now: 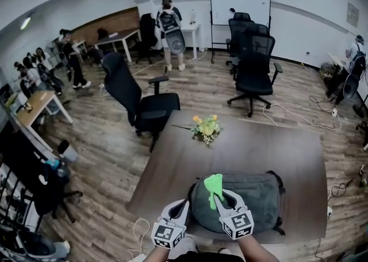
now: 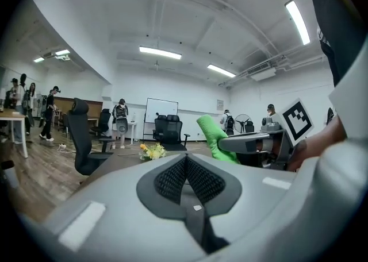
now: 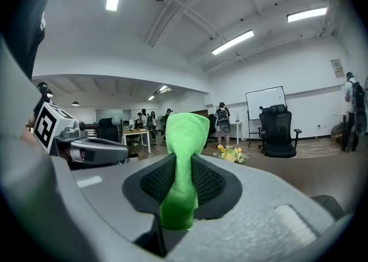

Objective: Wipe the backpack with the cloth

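A grey backpack [image 1: 253, 197] lies flat on the brown table [image 1: 241, 151], close to its near edge. My right gripper [image 1: 222, 196] is over the backpack's left part and is shut on a bright green cloth [image 1: 213, 187], which sticks up out of its jaws. In the right gripper view the cloth [image 3: 183, 140] stands upright, pinched between the jaws of the right gripper [image 3: 183, 169]. My left gripper [image 1: 184, 204] hangs just left of the backpack, jaws shut with nothing in them. The left gripper view shows the cloth [image 2: 215, 138] off to the right of the left gripper [image 2: 185, 166].
A small bunch of yellow flowers [image 1: 206, 127] lies at the table's far side. Black office chairs [image 1: 138, 97] [image 1: 254, 71] stand beyond the table, with a whiteboard [image 1: 240, 4] behind. People stand at the back and left. Cables run over the wooden floor.
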The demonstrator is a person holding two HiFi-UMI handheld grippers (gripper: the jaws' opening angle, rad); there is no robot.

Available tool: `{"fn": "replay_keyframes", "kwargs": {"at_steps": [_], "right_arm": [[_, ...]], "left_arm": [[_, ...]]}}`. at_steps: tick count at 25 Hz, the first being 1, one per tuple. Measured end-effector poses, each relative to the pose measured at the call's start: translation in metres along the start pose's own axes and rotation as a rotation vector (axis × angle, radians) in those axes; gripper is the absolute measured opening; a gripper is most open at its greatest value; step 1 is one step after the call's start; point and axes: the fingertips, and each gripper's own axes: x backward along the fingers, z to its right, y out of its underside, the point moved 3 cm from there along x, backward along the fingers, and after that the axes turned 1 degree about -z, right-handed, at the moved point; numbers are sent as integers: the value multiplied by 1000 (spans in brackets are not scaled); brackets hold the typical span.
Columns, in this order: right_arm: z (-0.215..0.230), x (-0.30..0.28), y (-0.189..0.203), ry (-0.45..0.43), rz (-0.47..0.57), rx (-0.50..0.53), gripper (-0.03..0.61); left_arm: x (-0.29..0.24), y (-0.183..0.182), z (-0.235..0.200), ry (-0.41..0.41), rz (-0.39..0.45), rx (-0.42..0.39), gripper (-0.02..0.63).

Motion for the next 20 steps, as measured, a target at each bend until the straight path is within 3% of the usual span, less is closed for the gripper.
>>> {"fn": "replay_keyframes", "kwargs": {"at_steps": [6, 20], "right_arm": [[12, -19, 12, 80, -64, -26, 83], [16, -68, 52, 145, -219, -16, 81]], "left_arm": [[-20, 3, -14, 81, -8, 4, 18], [-39, 22, -43, 111, -72, -23, 18]]}}
